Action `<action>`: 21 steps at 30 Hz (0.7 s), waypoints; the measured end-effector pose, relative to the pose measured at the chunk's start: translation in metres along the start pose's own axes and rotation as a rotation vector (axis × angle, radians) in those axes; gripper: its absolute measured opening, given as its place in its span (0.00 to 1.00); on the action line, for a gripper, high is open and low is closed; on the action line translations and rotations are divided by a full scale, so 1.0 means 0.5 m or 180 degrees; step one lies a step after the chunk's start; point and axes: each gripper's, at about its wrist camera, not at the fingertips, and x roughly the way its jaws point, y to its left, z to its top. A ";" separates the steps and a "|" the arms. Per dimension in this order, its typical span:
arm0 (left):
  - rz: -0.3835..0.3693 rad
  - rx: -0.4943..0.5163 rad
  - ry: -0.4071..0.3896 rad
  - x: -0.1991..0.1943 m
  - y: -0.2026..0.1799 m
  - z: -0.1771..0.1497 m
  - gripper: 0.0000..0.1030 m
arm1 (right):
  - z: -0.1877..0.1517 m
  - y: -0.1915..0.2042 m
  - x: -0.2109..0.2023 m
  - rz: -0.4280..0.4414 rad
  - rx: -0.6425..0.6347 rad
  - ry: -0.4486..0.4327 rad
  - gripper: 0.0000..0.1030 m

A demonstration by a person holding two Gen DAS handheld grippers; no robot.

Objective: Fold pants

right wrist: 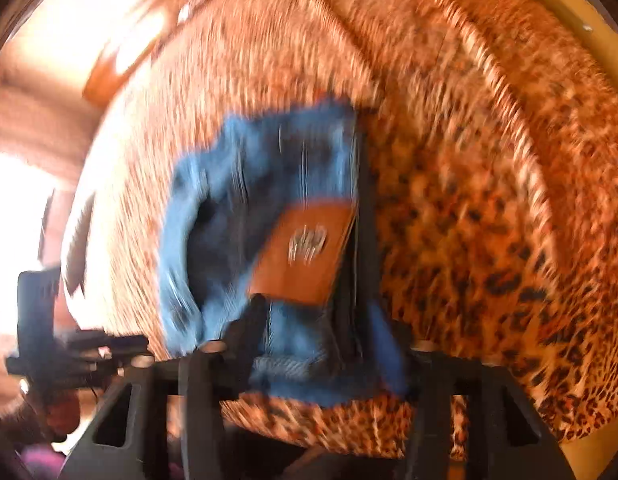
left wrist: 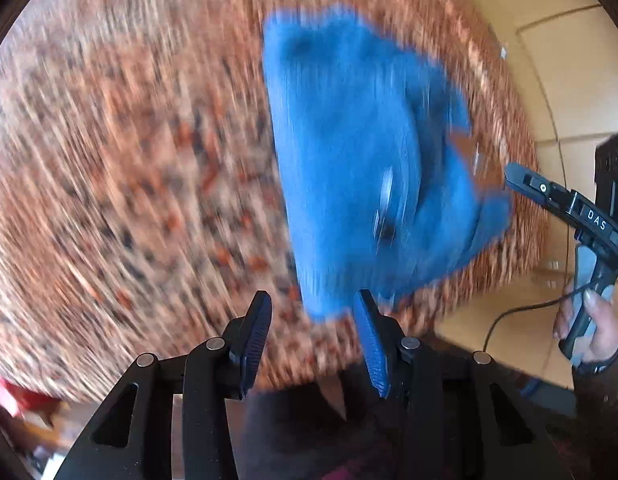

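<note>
Blue jeans (left wrist: pixel 349 168) lie folded into a compact bundle on a leopard-print cloth (left wrist: pixel 129 180). Both views are motion-blurred. My left gripper (left wrist: pixel 313 320) is open and empty, just short of the bundle's near edge. In the right wrist view the jeans (right wrist: pixel 249 200) show a brown leather waistband patch (right wrist: pixel 305 252). My right gripper (right wrist: pixel 309 320) hovers at the bundle's near end with its jaws apart; its left finger (right wrist: pixel 249 328) shows, while the blue denim hides the right one. The right gripper also shows in the left wrist view (left wrist: pixel 521 180), beside the bundle.
The leopard cloth (right wrist: pixel 509 220) covers a table with a tan rim (right wrist: pixel 569 8). Beige tiled floor (left wrist: pixel 569 60) lies beyond. My hand (left wrist: pixel 589 328) holds the right gripper's handle, with a cable trailing. The left gripper (right wrist: pixel 69 344) shows blurred at the left edge.
</note>
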 end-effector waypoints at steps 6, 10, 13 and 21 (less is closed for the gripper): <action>0.0368 -0.0239 -0.0258 0.015 -0.014 0.128 0.55 | 0.109 0.015 0.025 -0.0087 0.0016 -0.0347 0.64; 0.0466 -0.0529 -0.0157 0.090 -0.027 0.189 0.53 | 0.115 0.013 0.118 -0.0356 0.0081 -0.0088 0.64; 0.0709 -0.0450 -0.0315 0.102 -0.042 0.204 0.41 | 0.114 0.008 0.138 -0.0358 0.0070 -0.0084 0.62; 0.0765 -0.0377 -0.0311 0.133 -0.081 0.218 0.33 | 0.152 0.029 0.191 -0.0463 -0.0166 -0.0113 0.55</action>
